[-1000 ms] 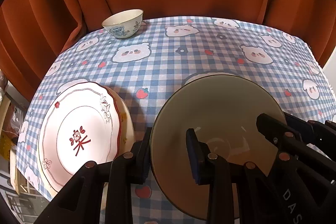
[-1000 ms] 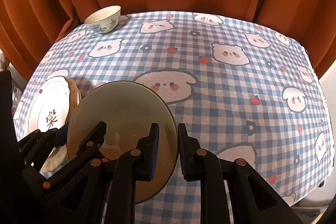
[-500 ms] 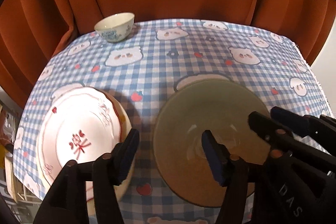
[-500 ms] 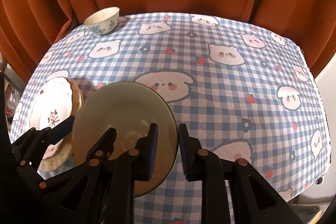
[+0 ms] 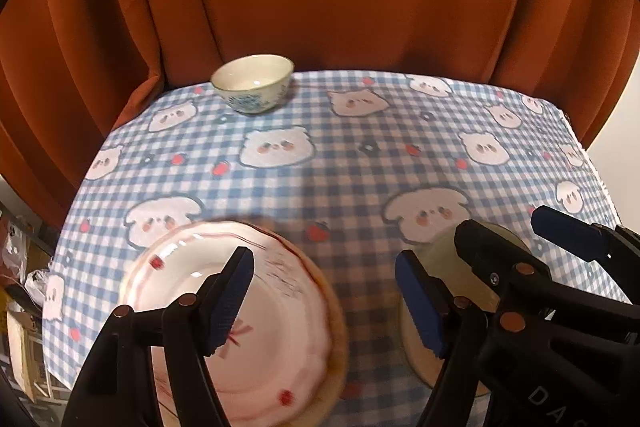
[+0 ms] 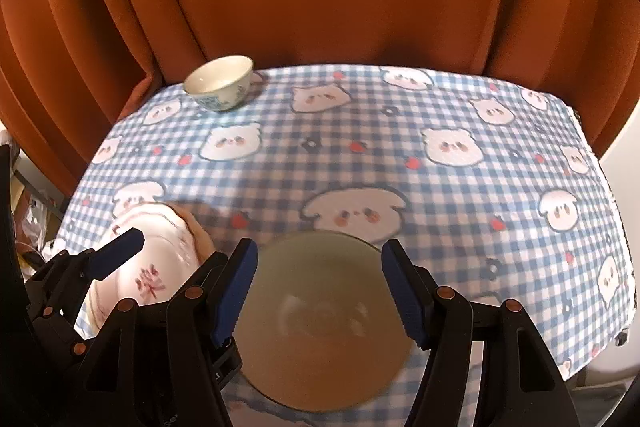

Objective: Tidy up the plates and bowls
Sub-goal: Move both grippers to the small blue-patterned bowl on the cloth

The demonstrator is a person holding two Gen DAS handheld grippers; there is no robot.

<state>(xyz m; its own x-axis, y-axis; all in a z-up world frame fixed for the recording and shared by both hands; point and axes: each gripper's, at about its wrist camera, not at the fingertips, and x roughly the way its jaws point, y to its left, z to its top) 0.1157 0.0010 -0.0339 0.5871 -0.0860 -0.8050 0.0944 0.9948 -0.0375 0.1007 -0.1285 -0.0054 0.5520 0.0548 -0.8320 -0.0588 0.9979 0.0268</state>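
Nearest us, the left gripper and right gripper are both opening, gripping nothing. The round olive-green glazed bowl rests on the blue checked tablecloth; at its nine o'clock, the white red-patterned plate. Far off at eleven o'clock, the small cream porcelain bowl.

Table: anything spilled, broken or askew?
Nothing stands out. The white plate sits stacked on another plate, the green bowl and small bowl stand upright on the cloth. No spill or visible damage.
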